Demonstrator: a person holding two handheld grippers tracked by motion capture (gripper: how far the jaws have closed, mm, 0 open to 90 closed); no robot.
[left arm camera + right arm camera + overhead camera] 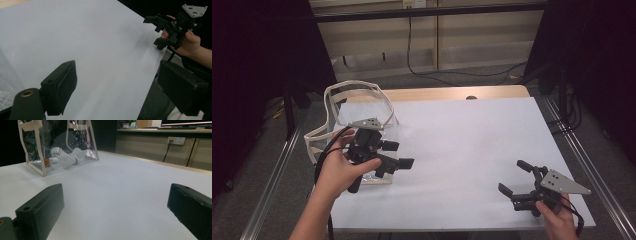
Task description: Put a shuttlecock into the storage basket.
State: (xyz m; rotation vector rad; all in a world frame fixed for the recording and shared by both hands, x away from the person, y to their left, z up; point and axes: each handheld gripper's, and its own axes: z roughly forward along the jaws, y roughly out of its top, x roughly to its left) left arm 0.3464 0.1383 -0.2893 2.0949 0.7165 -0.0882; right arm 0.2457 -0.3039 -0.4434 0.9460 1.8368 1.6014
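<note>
Clear bag [357,107] stands just behind the left gripper [398,154], whose wide, empty jaws point away; right gripper [514,177], also wide, lies well apart.

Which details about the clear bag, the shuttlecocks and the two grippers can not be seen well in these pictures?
- High view: the left gripper and hand cover the front of the clear bag; its contents are hidden.
- Right gripper view: the shuttlecocks overlap behind glare; their number is uncertain. The picture's top edge cuts off the bag's top.
- Left gripper view: only a blurred edge of the bag at the left border.
- High view: the right gripper has its handle hidden by the hand.
</note>
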